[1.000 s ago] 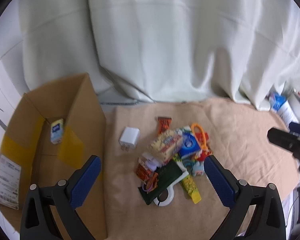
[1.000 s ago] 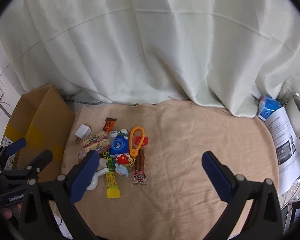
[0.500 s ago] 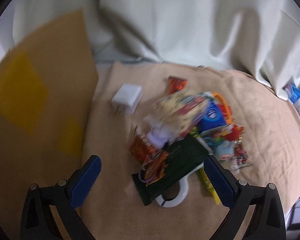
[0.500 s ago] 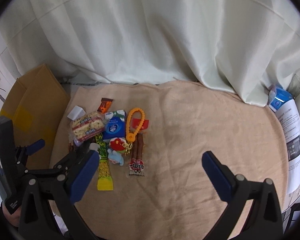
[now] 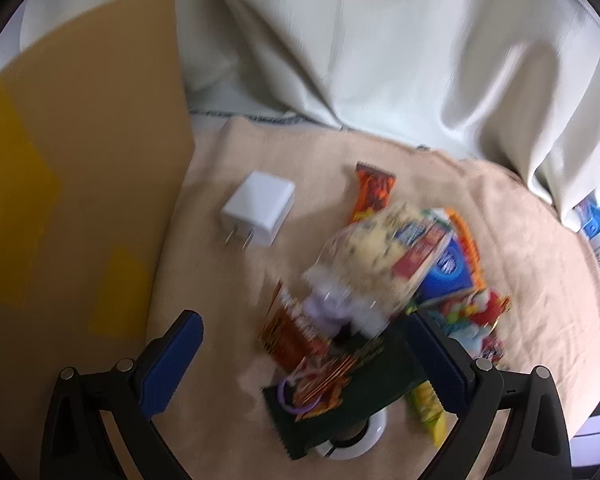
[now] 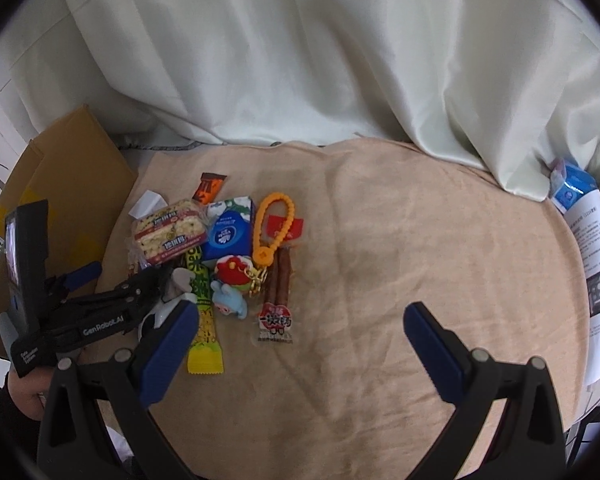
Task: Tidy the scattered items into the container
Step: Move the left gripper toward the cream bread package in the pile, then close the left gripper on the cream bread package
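Left tool (image 5: 300,354) hangs spread wide over the near end of the snack pile, pinching nothing. Best bet is the dark green wrapper (image 5: 352,396): grab one item and don't drag the neighbours. Brown cardboard box (image 5: 72,184) sits just left of the tan-cloth worktop (image 6: 400,240). Right tool (image 6: 300,344), also spread, has bare cloth below.
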`<state>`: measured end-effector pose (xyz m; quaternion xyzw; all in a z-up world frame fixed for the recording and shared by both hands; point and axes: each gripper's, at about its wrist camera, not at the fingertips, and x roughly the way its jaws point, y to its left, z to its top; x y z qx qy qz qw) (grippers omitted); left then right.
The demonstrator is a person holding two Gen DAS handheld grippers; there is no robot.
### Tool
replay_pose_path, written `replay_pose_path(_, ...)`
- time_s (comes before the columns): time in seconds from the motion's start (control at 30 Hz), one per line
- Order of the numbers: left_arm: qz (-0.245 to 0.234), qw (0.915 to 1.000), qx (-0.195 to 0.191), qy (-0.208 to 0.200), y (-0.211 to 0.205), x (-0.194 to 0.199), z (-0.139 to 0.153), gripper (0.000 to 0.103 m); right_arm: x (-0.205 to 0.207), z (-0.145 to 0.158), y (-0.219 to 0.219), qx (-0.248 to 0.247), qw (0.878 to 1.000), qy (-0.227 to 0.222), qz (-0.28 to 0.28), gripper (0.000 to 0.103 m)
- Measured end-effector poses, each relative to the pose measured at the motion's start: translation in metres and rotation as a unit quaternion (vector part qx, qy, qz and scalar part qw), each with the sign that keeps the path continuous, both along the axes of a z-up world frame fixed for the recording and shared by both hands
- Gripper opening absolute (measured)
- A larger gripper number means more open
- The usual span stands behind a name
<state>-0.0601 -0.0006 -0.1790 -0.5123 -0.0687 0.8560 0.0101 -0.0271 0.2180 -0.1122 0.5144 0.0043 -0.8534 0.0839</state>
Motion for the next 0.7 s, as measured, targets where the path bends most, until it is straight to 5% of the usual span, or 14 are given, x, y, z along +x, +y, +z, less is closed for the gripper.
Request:
replay_pose_path(0.13,-0.031,0.9992,-0.006,0.024,0.011,-0.011,0.011,0.102,-0.001,0.000,0.001,-0.002,1.000,0.002,-0.001,0.103)
replay_pose_path(0.5,-0.084,0.9964,-0.004,-0.011,0.030,-0.040,0.002,0.099,-0.004,-0.002,-0.003,0.001,1.000,0.001,0.011,0.103)
replay_pose_path(0.57,-0.095,0.9953,-0.007,-0.018,0.033,-0.039,-0.002,0.086,-0.005,-0.004,-0.002,0.001,1.000,-0.001,0.010,0.103)
replay_pose_path(0.6,-0.098,0.9949,-0.008,-0.021,0.033,-0.038,-0.003,0.071,-0.006,-0.005,-0.002,0.002,1.000,-0.002,0.011,0.103)
replay_pose_path(0.7,-0.117,0.9929,-0.006,-0.020,0.036,-0.035,-0.002,0.055,-0.008,-0.007,-0.002,0.002,1.000,-0.005,0.011,0.103)
